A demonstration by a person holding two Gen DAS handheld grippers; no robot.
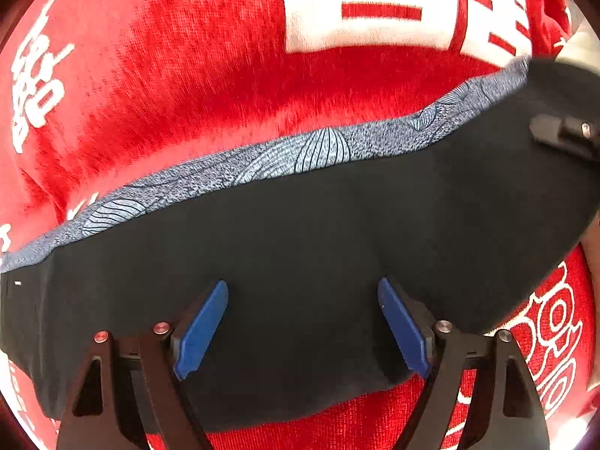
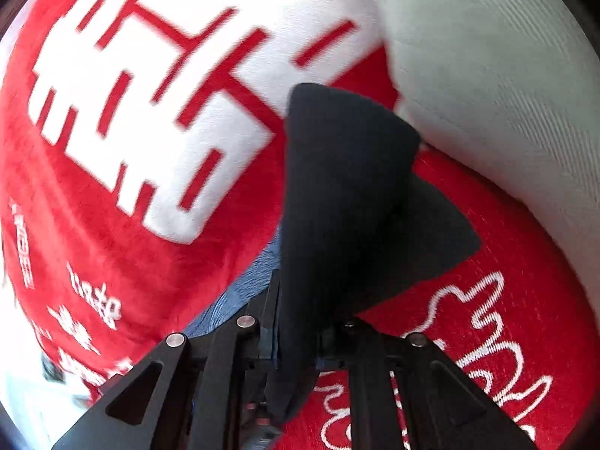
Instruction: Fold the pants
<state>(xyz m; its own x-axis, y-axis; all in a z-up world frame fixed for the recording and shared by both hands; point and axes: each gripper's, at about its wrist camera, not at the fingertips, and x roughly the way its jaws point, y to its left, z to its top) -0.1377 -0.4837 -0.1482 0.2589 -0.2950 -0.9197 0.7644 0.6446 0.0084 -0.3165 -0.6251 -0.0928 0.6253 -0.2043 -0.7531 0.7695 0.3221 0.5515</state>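
The pants (image 1: 300,255) are dark navy with a blue-grey patterned band (image 1: 322,150) along their far edge. They lie across a red blanket. My left gripper (image 1: 303,292) is open just above the dark cloth, its blue pads (image 1: 202,326) spread wide, holding nothing. My right gripper (image 2: 296,352) is shut on a raised fold of the pants (image 2: 337,195), which stands up between the jaws. Part of the right gripper (image 1: 562,131) shows at the right end of the pants in the left wrist view.
The red blanket (image 1: 195,75) with large white characters (image 1: 375,11) covers the surface under the pants; it also fills the right wrist view (image 2: 93,187). A pale grey-white fabric (image 2: 506,86) lies at the upper right of the right wrist view.
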